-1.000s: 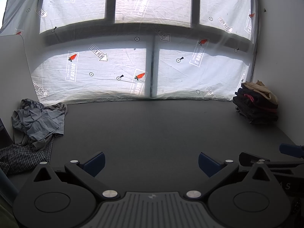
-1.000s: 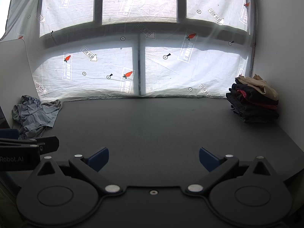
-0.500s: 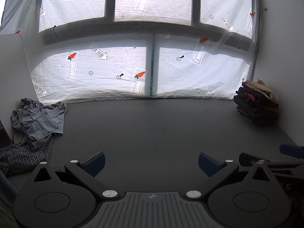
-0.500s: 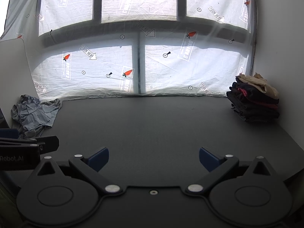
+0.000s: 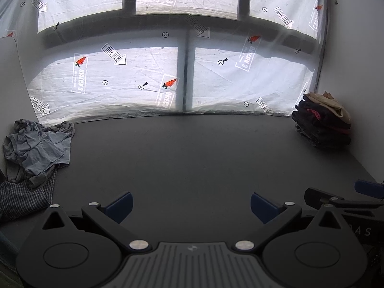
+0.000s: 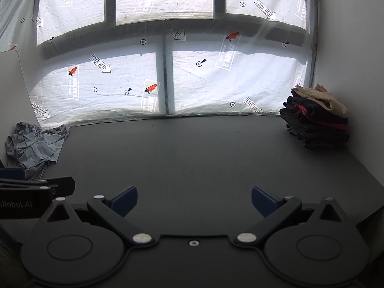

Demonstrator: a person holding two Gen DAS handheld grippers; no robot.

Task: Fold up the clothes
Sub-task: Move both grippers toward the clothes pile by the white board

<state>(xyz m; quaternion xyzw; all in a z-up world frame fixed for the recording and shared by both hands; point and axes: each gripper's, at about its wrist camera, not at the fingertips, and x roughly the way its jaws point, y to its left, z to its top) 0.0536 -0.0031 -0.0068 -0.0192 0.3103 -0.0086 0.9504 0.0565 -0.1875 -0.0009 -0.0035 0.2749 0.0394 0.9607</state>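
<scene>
Grey crumpled shirt [image 5: 38, 148] heaps at table's [image 5: 192, 158] far-left edge, well apart from both grippers; left gripper [image 5: 190, 206] nearer, right gripper [image 6: 194, 200] farther, both spread wide, empty.

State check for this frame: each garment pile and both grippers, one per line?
left gripper: open, empty, above bare table.
right gripper: open, empty.
grey shirt: crumpled, unfolded, far left.
checked garment: rumpled, partly under the grey shirt.
folded stack: neat pile, far right corner.
</scene>
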